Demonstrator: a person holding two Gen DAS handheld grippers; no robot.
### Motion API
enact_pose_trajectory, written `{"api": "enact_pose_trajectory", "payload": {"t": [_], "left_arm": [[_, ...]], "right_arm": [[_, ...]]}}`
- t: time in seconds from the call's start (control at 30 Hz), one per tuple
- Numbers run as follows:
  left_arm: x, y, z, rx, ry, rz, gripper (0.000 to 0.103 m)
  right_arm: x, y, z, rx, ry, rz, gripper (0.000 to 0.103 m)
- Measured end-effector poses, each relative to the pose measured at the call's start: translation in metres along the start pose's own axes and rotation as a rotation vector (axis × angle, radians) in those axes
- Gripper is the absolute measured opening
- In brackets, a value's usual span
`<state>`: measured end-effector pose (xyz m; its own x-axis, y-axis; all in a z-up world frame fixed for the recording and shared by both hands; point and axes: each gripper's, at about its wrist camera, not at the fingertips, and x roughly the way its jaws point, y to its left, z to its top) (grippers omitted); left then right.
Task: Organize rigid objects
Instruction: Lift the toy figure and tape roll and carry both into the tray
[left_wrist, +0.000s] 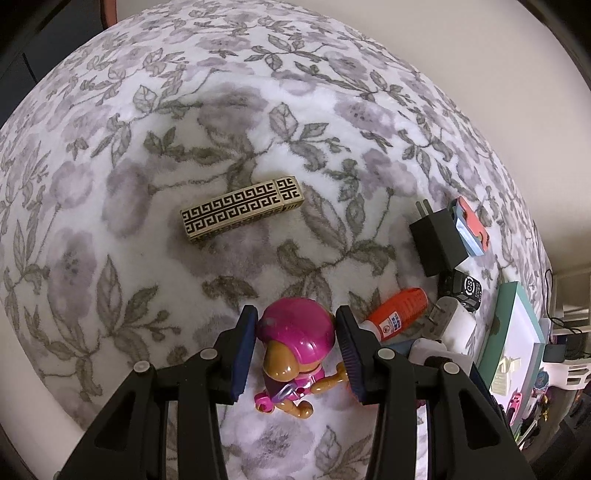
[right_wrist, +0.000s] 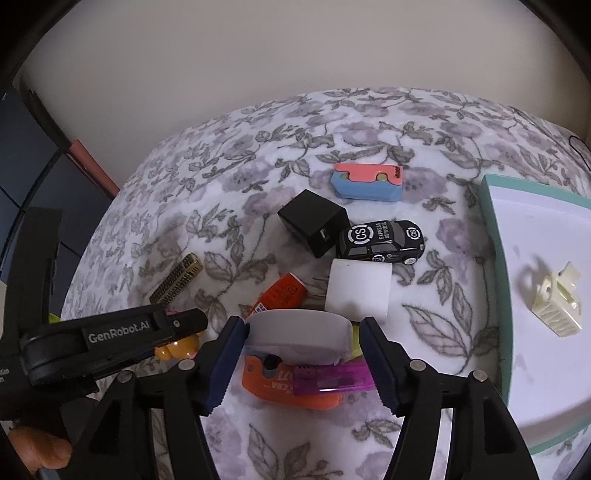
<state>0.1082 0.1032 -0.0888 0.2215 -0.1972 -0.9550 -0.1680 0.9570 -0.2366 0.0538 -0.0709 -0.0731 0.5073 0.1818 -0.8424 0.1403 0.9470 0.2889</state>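
Surface: a soft floral blanket (left_wrist: 110, 155), looking like a bed; no bench in sight.
Tray: a white tray with a teal rim (right_wrist: 495, 236) sits at the right edge of the blanket, and only one thing, a cream plastic piece (right_wrist: 557, 304), lies in it.
Done so far: by my reckoning very little, just that one piece put away.
Left gripper (left_wrist: 295, 350): jaws set either side of a pink-helmeted toy pup (left_wrist: 295, 347) lying on the blanket; I cannot tell whether they press on it.
Right gripper (right_wrist: 304, 360): jaws apart, with a white rounded case (right_wrist: 299, 338) between them, not clamped that I can see.
Under the case: an orange item (right_wrist: 266, 386) and a purple lighter (right_wrist: 332, 378).
Still loose: a key-patterned box (left_wrist: 242, 208), black charger (right_wrist: 316, 225), black toy car (right_wrist: 382, 242), white plug (right_wrist: 360, 291), orange glue tube (left_wrist: 397, 312) and pink-and-blue block (right_wrist: 367, 182).
Judgement: most of the sorting remains ahead.
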Motion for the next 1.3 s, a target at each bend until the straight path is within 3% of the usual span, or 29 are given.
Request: {"api": "enact_pose_trajectory", "payload": {"t": [0.2, 0.63, 0.87, 1.13, 1.3], "left_arm": [[0.003, 0.001, 0.001, -0.006, 0.009, 0.002, 0.045], [0.003, 0.0, 0.002, -0.007, 0.008, -0.001, 0.045], [-0.032, -0.011, 0.006, 0.026, -0.108, -0.023, 0.045], [-0.063, -0.038, 0.001, 0.099, -0.208, -0.041, 0.044], [-0.069, -0.057, -0.009, 0.149, -0.23, -0.046, 0.044]], "right_arm": [[0.008, 0.009, -0.001, -0.022, 0.014, -0.008, 0.068], [0.001, 0.001, 0.003, 0.064, 0.016, 0.037, 0.063], [-0.031, -0.004, 0.014, 0.09, -0.063, 0.056, 0.063], [-0.056, -0.038, 0.021, 0.171, -0.097, 0.008, 0.063], [-0.073, -0.064, 0.024, 0.2, -0.118, -0.065, 0.063]]}}
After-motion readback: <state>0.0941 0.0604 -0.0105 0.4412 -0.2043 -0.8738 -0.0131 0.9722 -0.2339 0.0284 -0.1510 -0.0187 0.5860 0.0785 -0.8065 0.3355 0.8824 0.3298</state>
